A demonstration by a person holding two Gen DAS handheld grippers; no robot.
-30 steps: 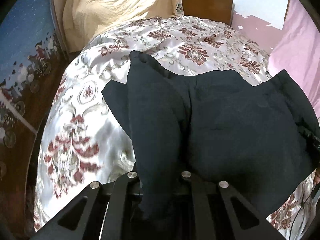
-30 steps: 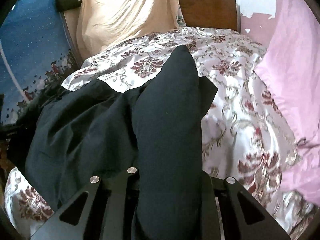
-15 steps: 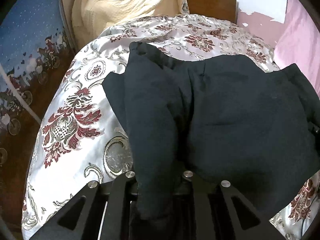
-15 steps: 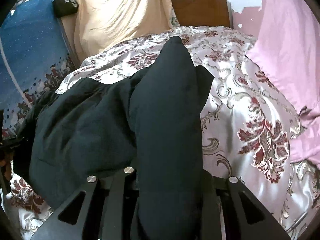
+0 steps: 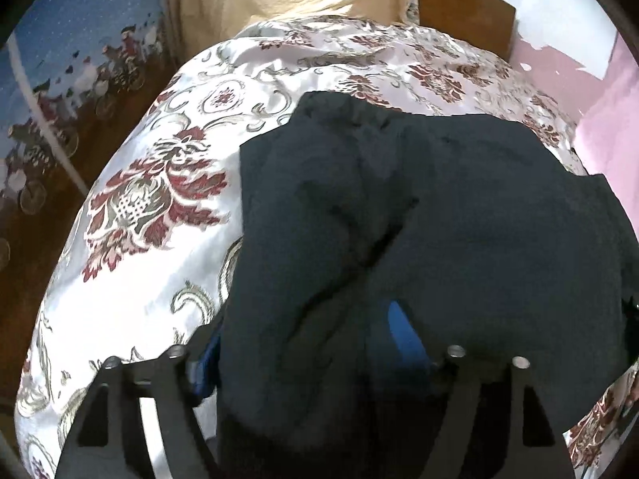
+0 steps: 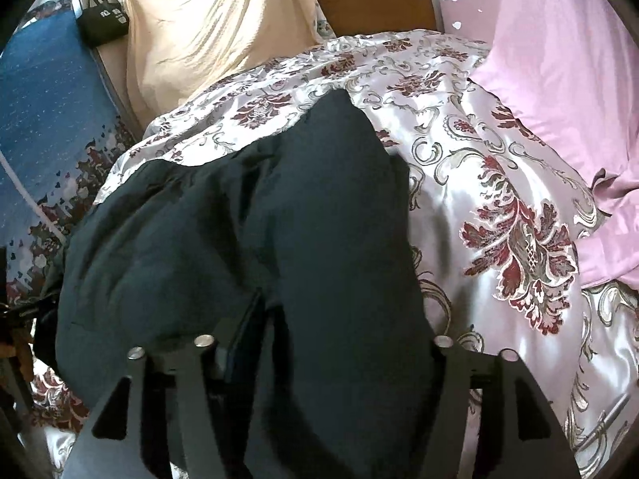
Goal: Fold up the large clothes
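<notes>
Dark navy garment (image 5: 459, 219) spread in a rumpled heap on a bed's floral satin cover (image 5: 151, 207) (cream cloth and wooden headboard behind). Left gripper (image 5: 315, 359) and right gripper (image 6: 323, 343) both spread wide, fabric draped loose between the fingers.

Garment (image 5: 459, 219) lies on bedspread (image 5: 159, 279), headboard (image 6: 371, 0) behind

Both wrist views close, angled down toward headboard (image 6: 375, 0) — share dark garment (image 5: 439, 219), bedspread (image 6: 479, 159).
</notes>
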